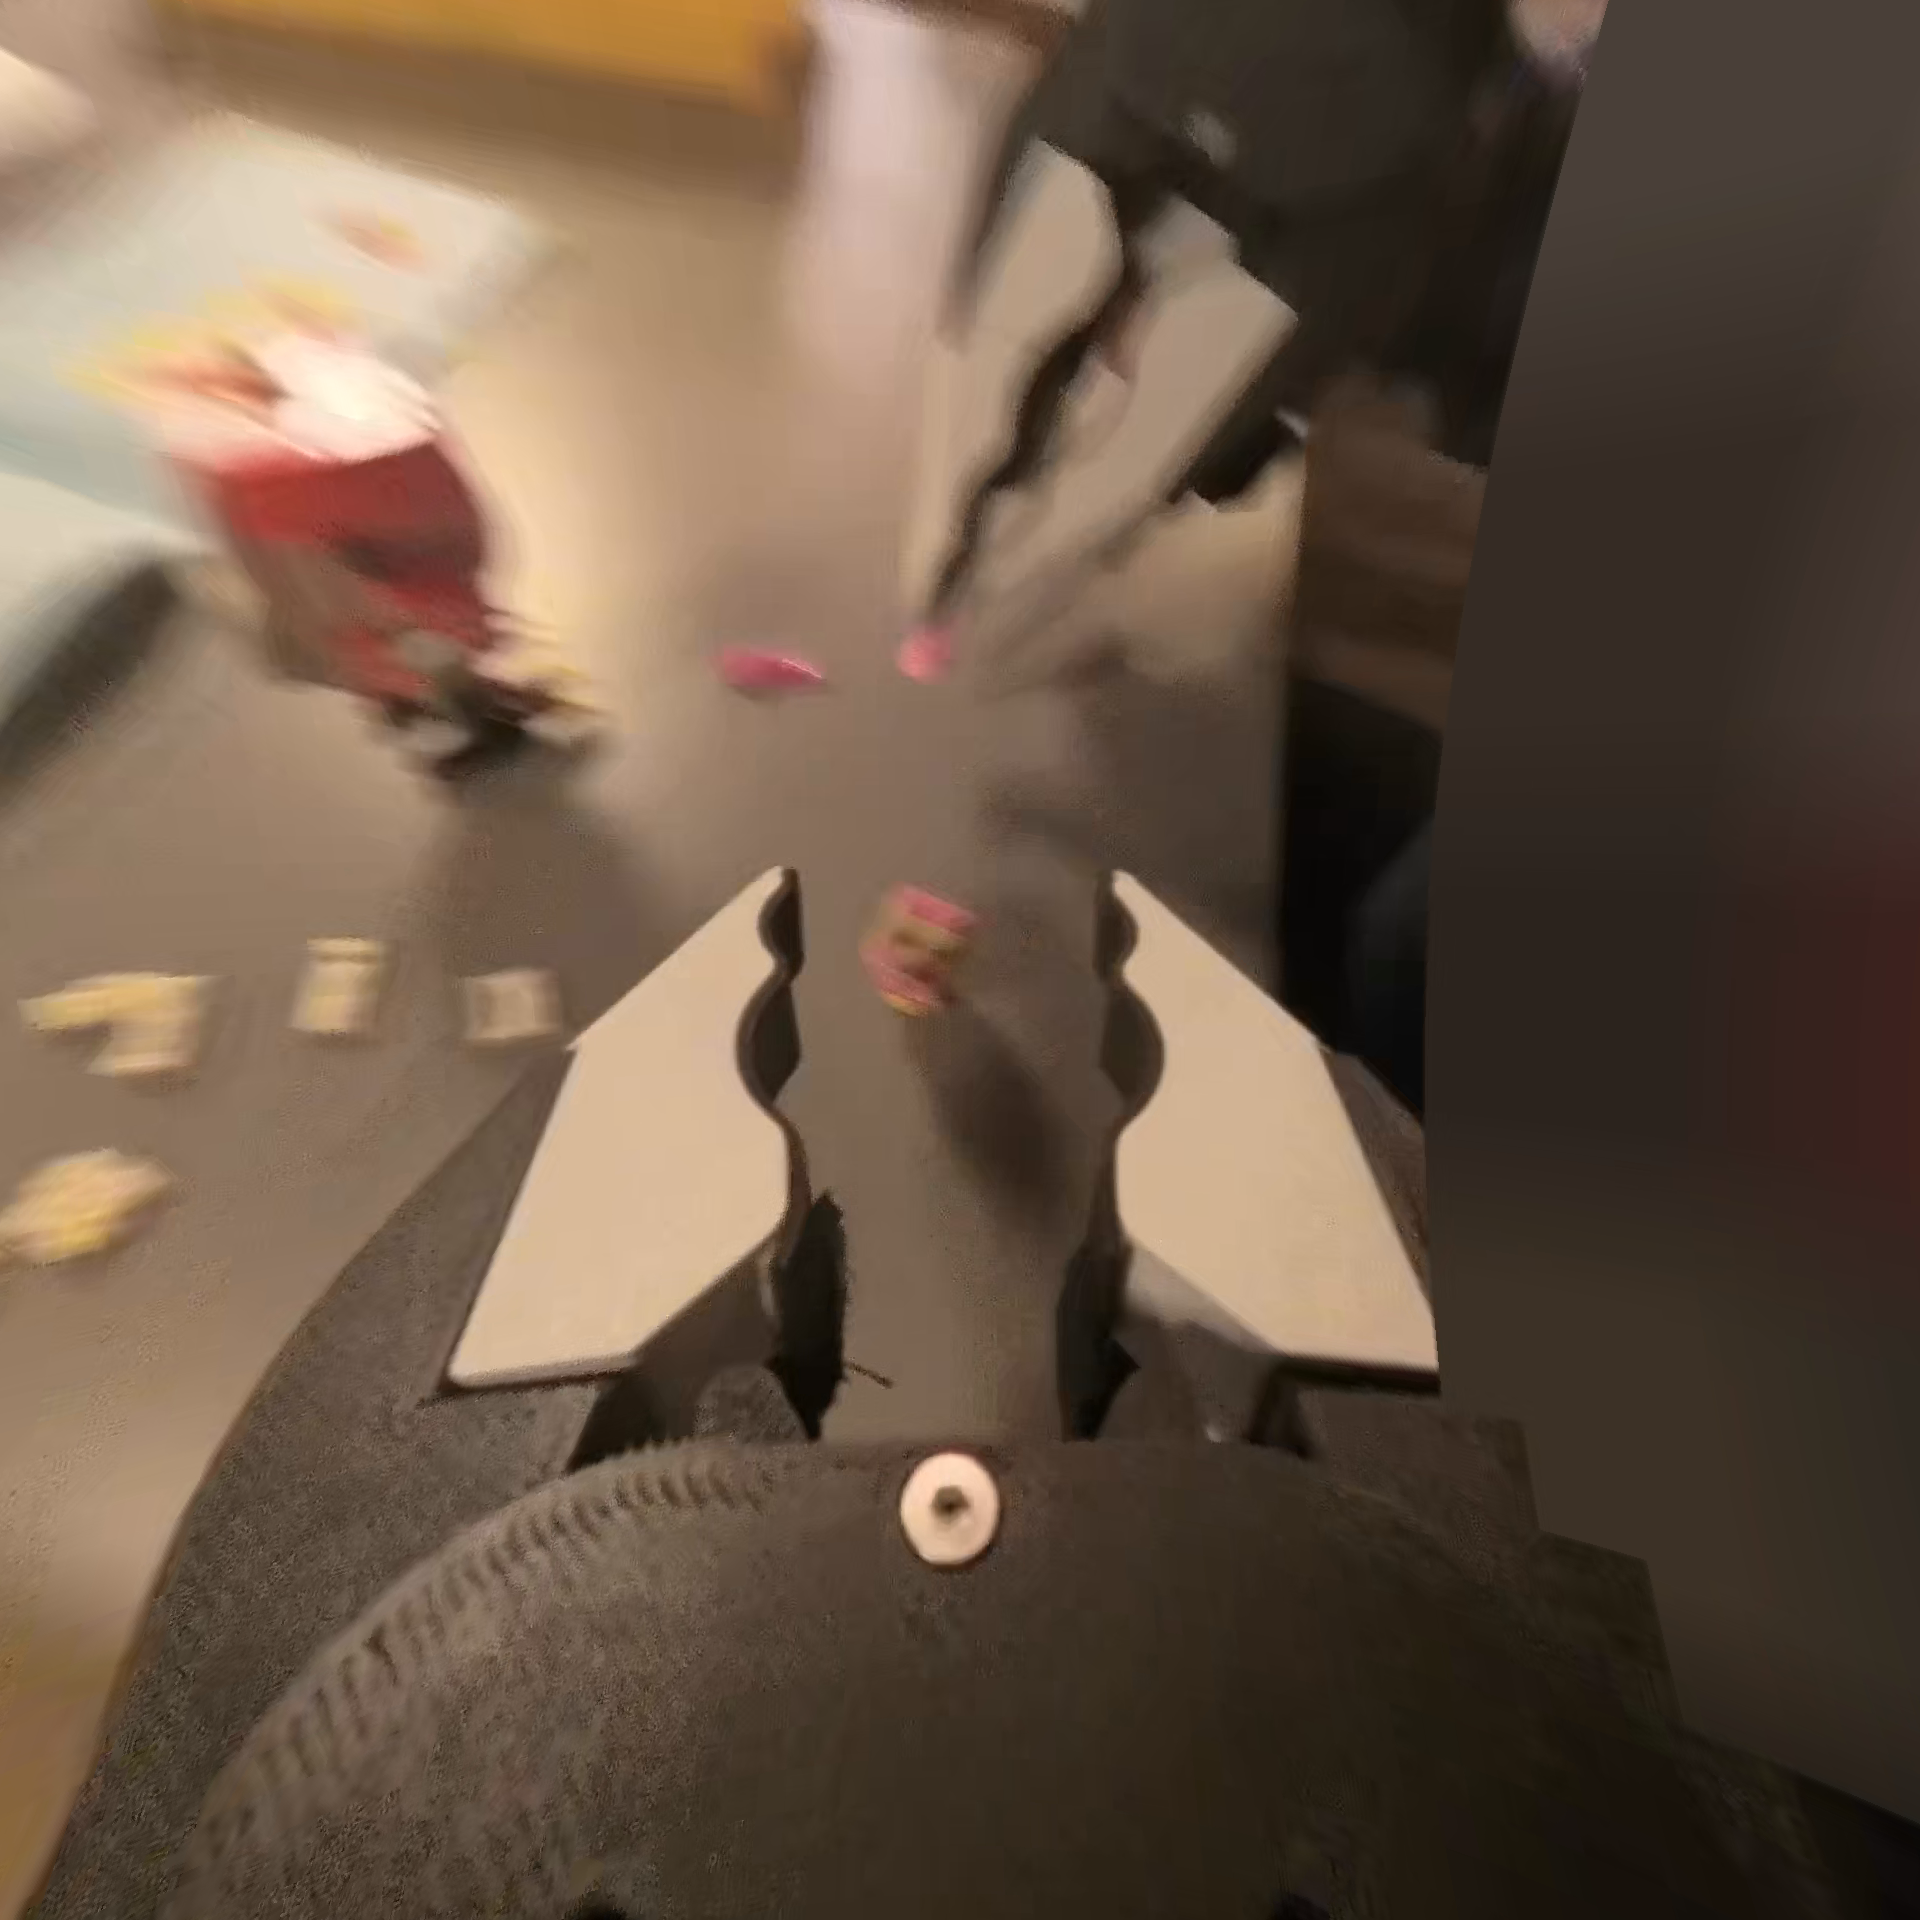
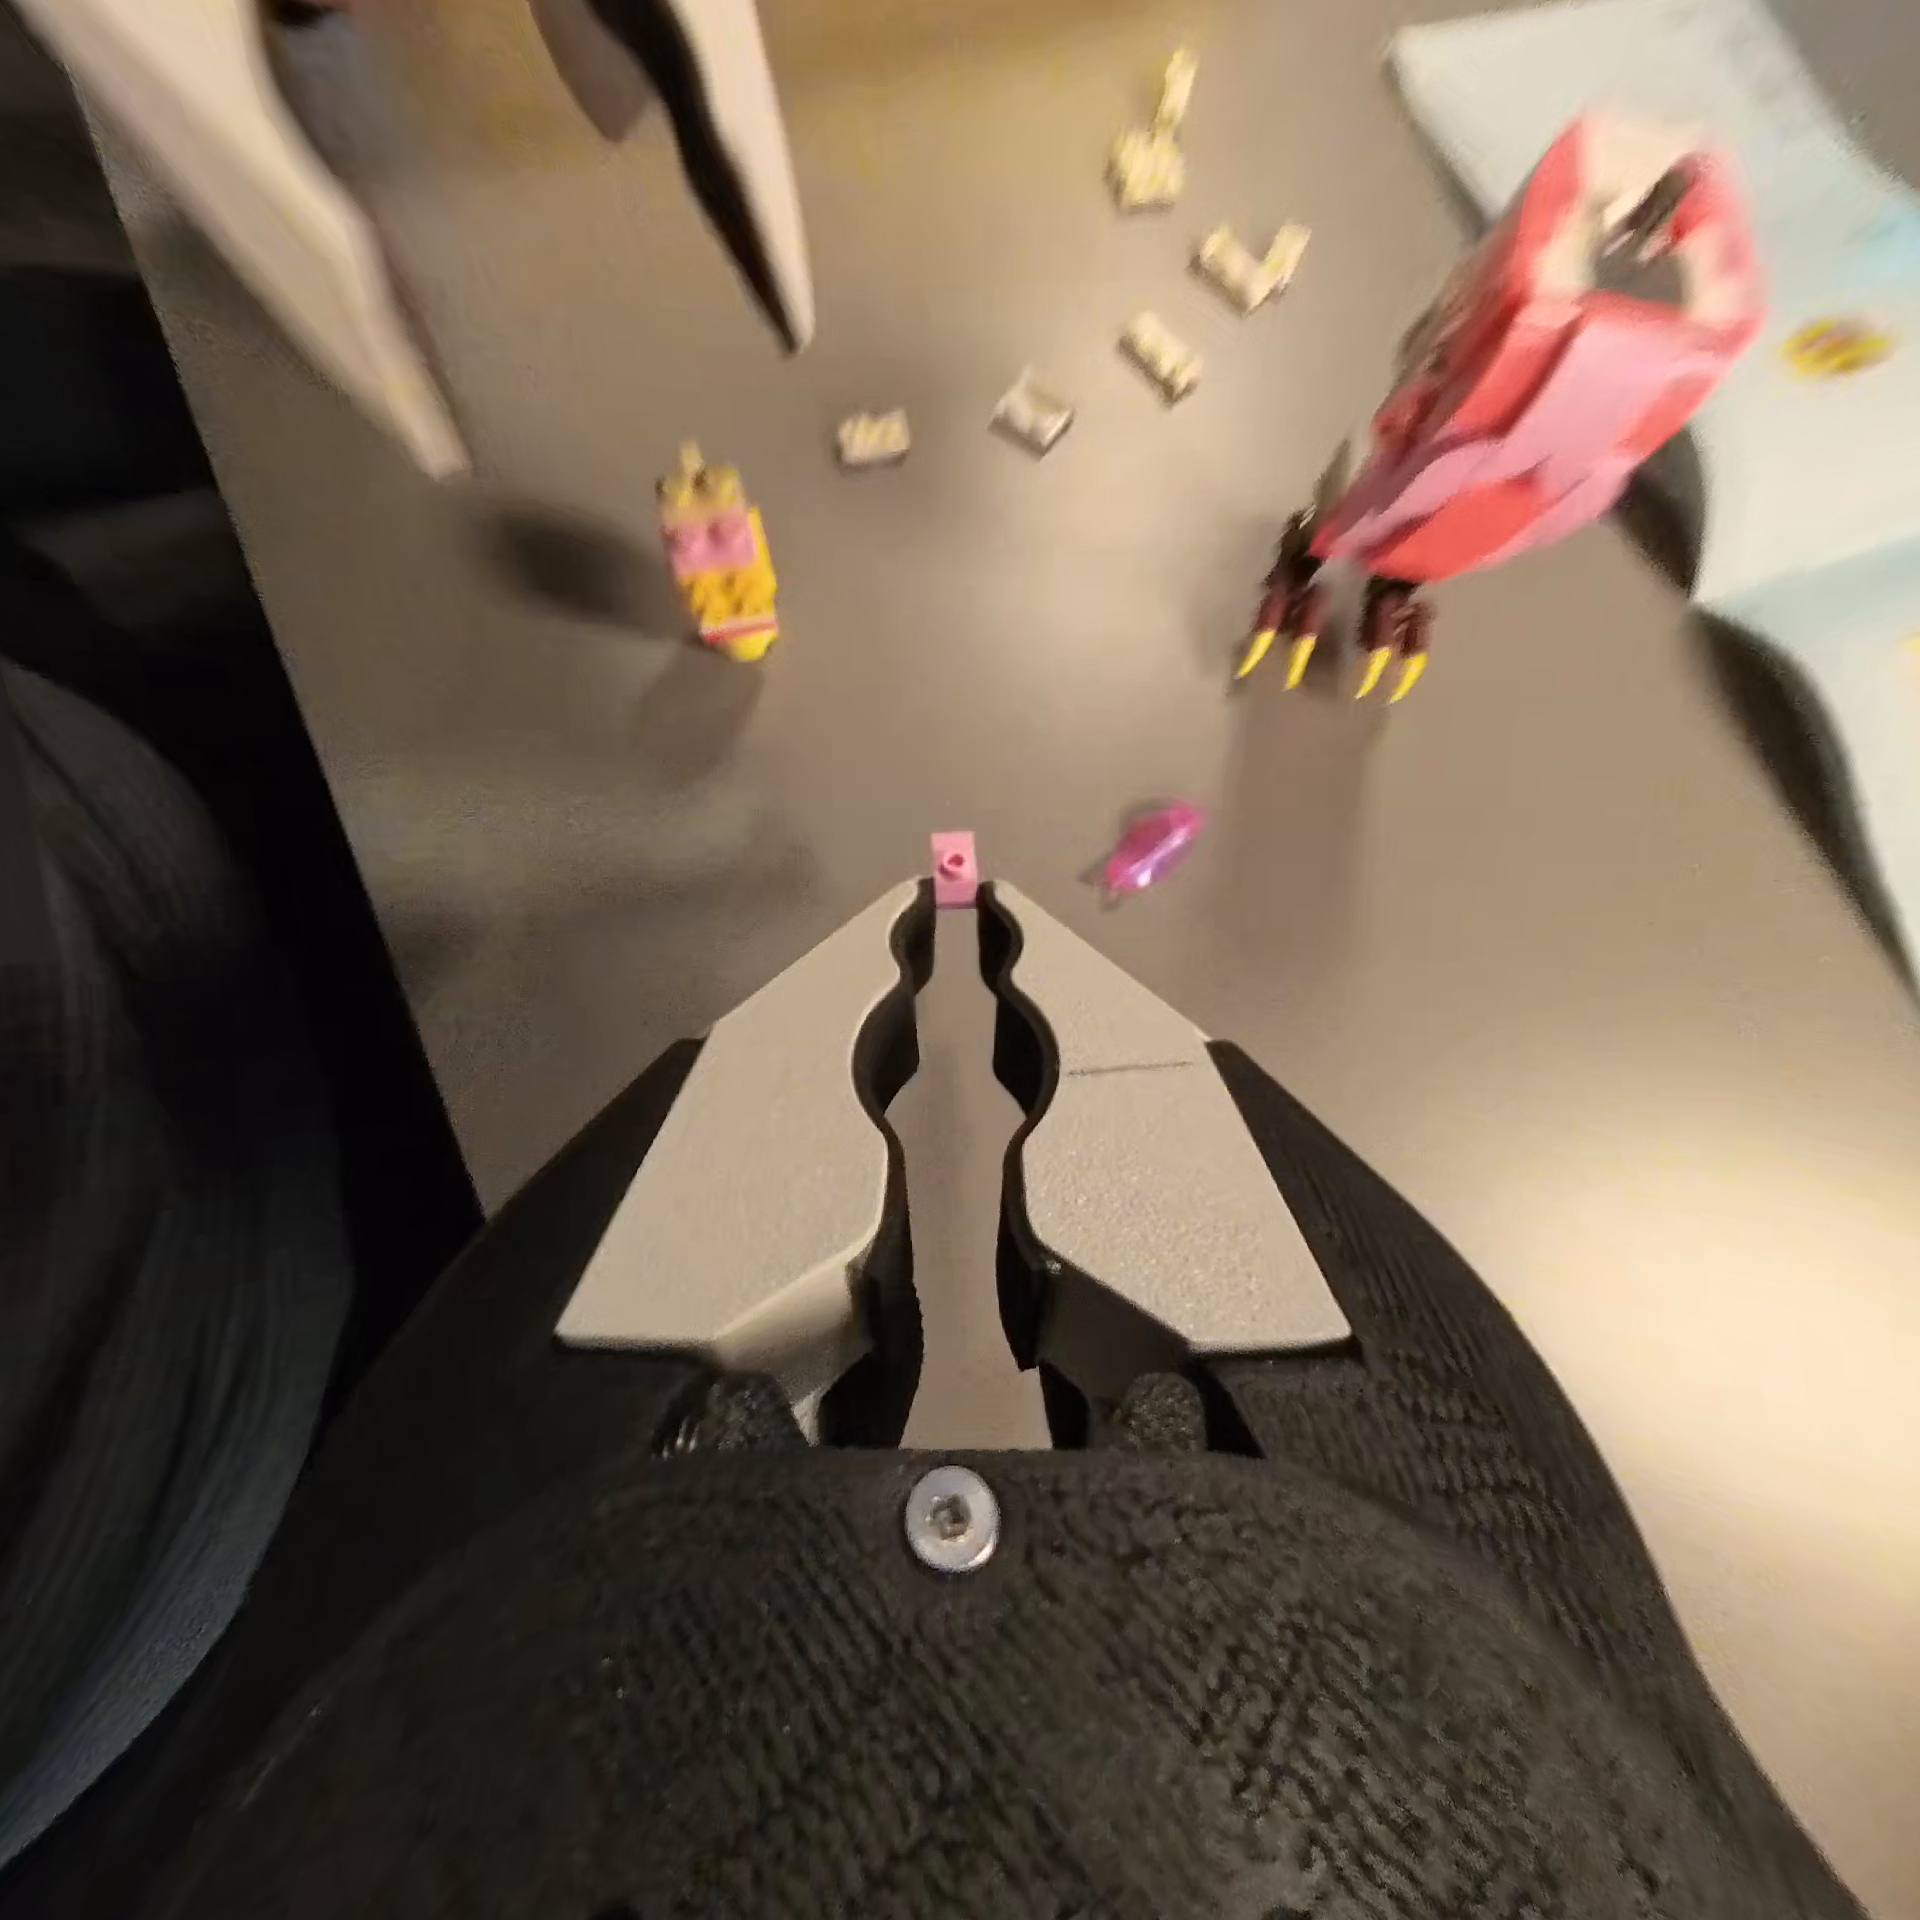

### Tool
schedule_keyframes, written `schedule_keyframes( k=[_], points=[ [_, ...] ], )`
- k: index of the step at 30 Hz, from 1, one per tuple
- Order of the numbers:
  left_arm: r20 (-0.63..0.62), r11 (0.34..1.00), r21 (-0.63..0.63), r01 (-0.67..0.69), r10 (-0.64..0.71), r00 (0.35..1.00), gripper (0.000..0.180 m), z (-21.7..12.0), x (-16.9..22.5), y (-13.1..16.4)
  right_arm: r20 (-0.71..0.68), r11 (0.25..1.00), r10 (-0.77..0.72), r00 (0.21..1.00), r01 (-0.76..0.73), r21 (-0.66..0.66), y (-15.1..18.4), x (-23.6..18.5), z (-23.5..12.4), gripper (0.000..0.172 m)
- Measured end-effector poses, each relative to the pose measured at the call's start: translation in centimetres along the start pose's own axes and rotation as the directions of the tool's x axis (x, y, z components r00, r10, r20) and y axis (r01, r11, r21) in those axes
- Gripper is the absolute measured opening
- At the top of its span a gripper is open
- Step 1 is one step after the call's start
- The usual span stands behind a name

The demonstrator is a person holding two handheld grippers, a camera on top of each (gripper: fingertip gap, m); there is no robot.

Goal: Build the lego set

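Observation:
My right gripper [image 2: 954, 888] is shut on a small pink brick [image 2: 956, 871], which is pinched at the very fingertips above the grey table [image 2: 935, 675]. In the left wrist view the right gripper [image 1: 935, 634] hangs at the upper middle with a pink bit at its tip. My left gripper [image 1: 951, 894] is open and holds nothing. A small pink and yellow brick assembly [image 1: 920, 951] lies on the table beyond its fingertips, between their lines but untouched. In the right wrist view the left gripper [image 2: 623, 400] hovers apart from that assembly [image 2: 717, 561].
A clear pink piece [image 2: 1153, 847] lies right of the held brick. A red model with yellow claws [image 2: 1538, 416] stands at the right by a light-blue sheet [image 2: 1662, 104]. Several small tan pieces [image 2: 1029, 416] lie farther back. The table edge [image 2: 343, 831] runs along the left. Spacing between my two grippers at the tips: around 10 centimetres.

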State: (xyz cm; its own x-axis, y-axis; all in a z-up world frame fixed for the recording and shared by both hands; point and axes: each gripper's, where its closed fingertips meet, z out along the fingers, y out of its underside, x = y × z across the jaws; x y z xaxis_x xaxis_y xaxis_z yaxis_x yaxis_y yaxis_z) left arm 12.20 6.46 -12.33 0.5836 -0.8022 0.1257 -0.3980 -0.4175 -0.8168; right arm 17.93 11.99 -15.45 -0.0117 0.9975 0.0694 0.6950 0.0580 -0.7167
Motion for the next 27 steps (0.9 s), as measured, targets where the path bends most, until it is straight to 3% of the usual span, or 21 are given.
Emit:
schedule_keyframes(
  k=[2, 4, 8, 13, 19, 27],
  points=[
    [-0.127, 0.997, -0.062, 0.037, -0.044, 0.991, 0.060, 0.8, 1.7, 1.9, 0.025, 0.998, -0.009, 1.000, 0.010, -0.056, 1.2, -0.9, 0.6, 0.006],
    [-0.136, 0.999, -0.039, 0.024, -0.029, 0.990, 0.065, 1.1, 1.5, 2.3, 0.036, 0.994, -0.018, 0.999, 0.022, -0.103, 2.0, -1.4, 1.1, 0.006],
    [-0.097, 0.998, -0.060, -0.002, -0.004, 0.995, 0.054, 1.7, -0.2, 3.1, 0.013, 0.991, 0.024, 1.000, -0.022, -0.130, 2.5, -1.3, 1.4, 0.006],
    [-0.175, 0.997, -0.060, -0.043, 0.032, 0.984, 0.048, 2.8, 0.8, 3.2, -0.010, 0.988, 0.068, 0.998, -0.069, -0.137, 2.6, -1.0, 1.3, 0.006],
    [-0.135, 0.994, -0.081, -0.077, 0.066, 0.989, 0.038, 4.0, 0.5, 3.6, -0.038, 0.985, 0.128, 0.991, -0.131, -0.109, 2.6, -0.5, 1.3, 0.014],
    [-0.097, 0.999, -0.046, -0.003, -0.002, 0.995, 0.038, 3.7, 0.1, 3.2, 0.019, 0.979, 0.186, 0.982, -0.184, -0.086, 2.5, -1.5, 1.2, 0.018]
  ],
)
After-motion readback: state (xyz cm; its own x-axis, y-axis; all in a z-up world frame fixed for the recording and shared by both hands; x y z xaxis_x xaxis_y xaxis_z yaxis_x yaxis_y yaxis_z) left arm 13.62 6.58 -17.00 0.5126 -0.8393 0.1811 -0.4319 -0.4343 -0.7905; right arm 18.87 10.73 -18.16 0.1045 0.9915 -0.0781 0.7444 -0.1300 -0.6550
